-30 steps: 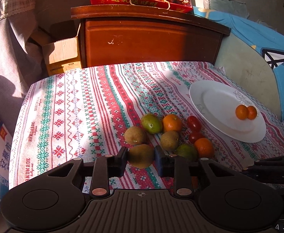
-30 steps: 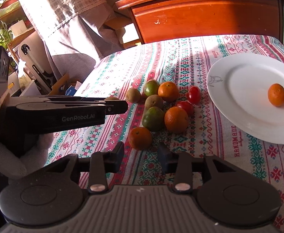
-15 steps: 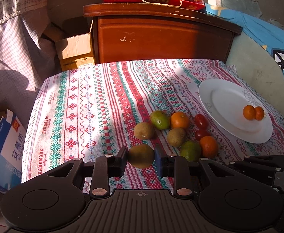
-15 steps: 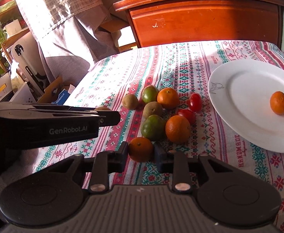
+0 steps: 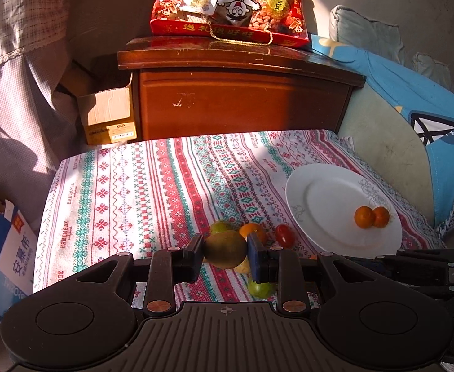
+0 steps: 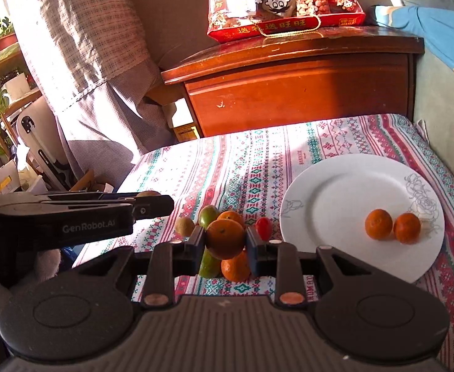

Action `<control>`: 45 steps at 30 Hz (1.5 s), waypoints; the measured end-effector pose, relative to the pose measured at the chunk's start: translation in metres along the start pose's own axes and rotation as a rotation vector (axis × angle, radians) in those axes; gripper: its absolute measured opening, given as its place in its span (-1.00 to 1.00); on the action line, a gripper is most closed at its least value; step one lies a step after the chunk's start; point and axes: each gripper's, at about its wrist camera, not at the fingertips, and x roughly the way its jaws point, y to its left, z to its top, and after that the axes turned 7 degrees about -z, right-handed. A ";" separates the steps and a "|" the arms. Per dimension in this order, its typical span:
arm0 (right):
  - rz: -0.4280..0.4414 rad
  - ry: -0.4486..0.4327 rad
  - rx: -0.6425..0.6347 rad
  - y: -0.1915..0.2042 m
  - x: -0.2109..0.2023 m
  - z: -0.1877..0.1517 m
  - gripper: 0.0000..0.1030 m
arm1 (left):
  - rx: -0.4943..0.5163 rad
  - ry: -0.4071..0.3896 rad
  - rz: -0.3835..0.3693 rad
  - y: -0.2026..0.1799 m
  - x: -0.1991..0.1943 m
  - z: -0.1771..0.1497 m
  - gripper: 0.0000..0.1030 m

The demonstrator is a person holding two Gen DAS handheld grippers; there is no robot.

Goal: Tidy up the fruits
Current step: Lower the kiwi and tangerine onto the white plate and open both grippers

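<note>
While both grippers are loaded and raised off the cloth, we record their state first: the left gripper [image 5: 225, 254] is clamped on a kiwi [image 5: 225, 249], and the right gripper [image 6: 225, 243] is clamped on an orange [image 6: 226, 238], each fruit pinched across its widest part between the pads.

We judge the kiwi light, soft under a thin fuzzy skin and easily bruised, so a mild squeeze across the middle suits it. The orange looks firmer, with a springy rind that grips well; being round, it could roll once released, so it should go well inside the plate rim.

The plate [image 6: 335, 192] lies ahead and to the right of the right gripper, on the patterned tablecloth [image 6: 242, 161].

Count, as far as we can see:
- On the plate: two small oranges [image 6: 378, 224], touching.
- Held: one kiwi, one orange.
- On the cloth just beyond and beneath the right fingertips: one brown kiwi [image 6: 184, 226], two green fruits [image 6: 209, 214], two oranges [image 6: 235, 268], one red tomato [image 6: 263, 227]. Others may be hidden behind the held orange; we cannot tell.

The loose fruit is crowded together, some pieces touching, so any pick there risks nudging neighbours
</note>
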 end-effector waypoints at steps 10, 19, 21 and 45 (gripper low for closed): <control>-0.111 -0.012 0.046 -0.069 0.004 0.035 -0.45 | 0.039 -0.010 -0.107 -0.034 0.023 0.030 -0.48; -0.181 0.016 0.135 -0.108 0.021 0.037 -0.45 | 0.069 0.058 -0.189 -0.068 0.069 0.027 -0.48; -0.181 0.030 0.147 -0.112 0.026 0.036 -0.45 | 0.077 0.072 -0.194 -0.075 0.077 0.025 -0.48; -0.183 0.011 0.217 -0.116 0.023 0.042 -0.37 | 0.004 0.031 -0.170 -0.077 0.076 0.039 -0.03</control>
